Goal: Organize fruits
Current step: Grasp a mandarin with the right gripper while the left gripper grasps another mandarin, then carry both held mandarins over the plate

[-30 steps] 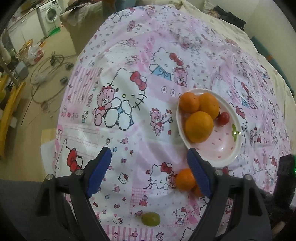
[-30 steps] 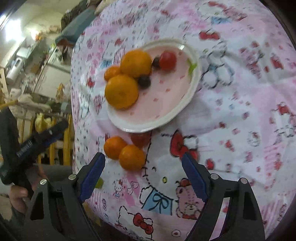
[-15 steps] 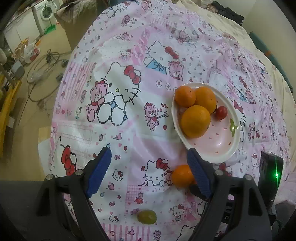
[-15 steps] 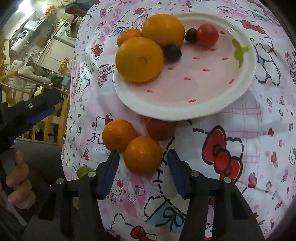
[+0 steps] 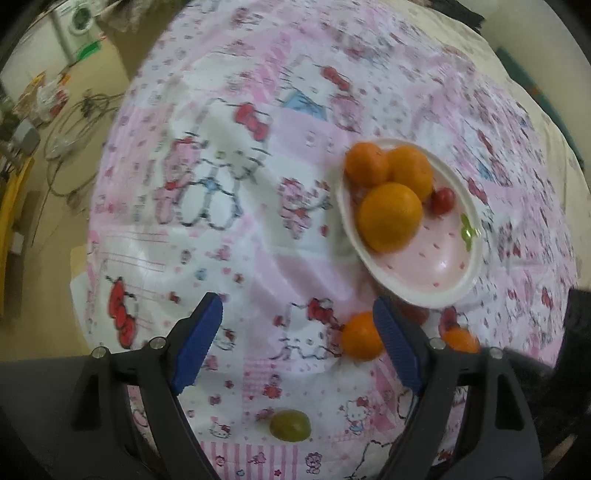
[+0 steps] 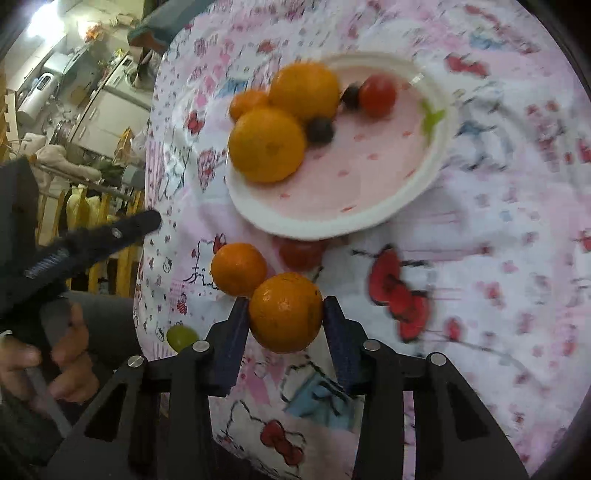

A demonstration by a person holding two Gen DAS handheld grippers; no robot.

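Note:
A white and pink plate (image 6: 332,229) (image 5: 424,299) on the Hello Kitty cloth holds three oranges (image 6: 266,144) (image 5: 389,216), a cherry tomato (image 6: 377,95) (image 5: 442,200) and two dark grapes (image 6: 320,130). My right gripper (image 6: 286,301) is closing, and its blue pads press both sides of a loose orange (image 6: 286,312) near the plate. Beside it lie a second orange (image 6: 238,269) (image 5: 360,336) and a red tomato (image 6: 301,253) at the plate's rim. A green grape (image 5: 290,425) (image 6: 181,336) lies near the table edge. My left gripper (image 5: 295,301) hovers open over the cloth with nothing between its pads.
The cloth (image 5: 240,206) ends at the table's left and near edges. Beyond the left edge lies floor with cables (image 5: 70,147) and a washing machine (image 5: 83,16). A hand (image 6: 55,365) holds the left gripper's handle close to the green grape.
My right gripper came down toward the nearest loose orange and its jaws closed from wide apart onto it. The left gripper stayed open and kept about the same place.

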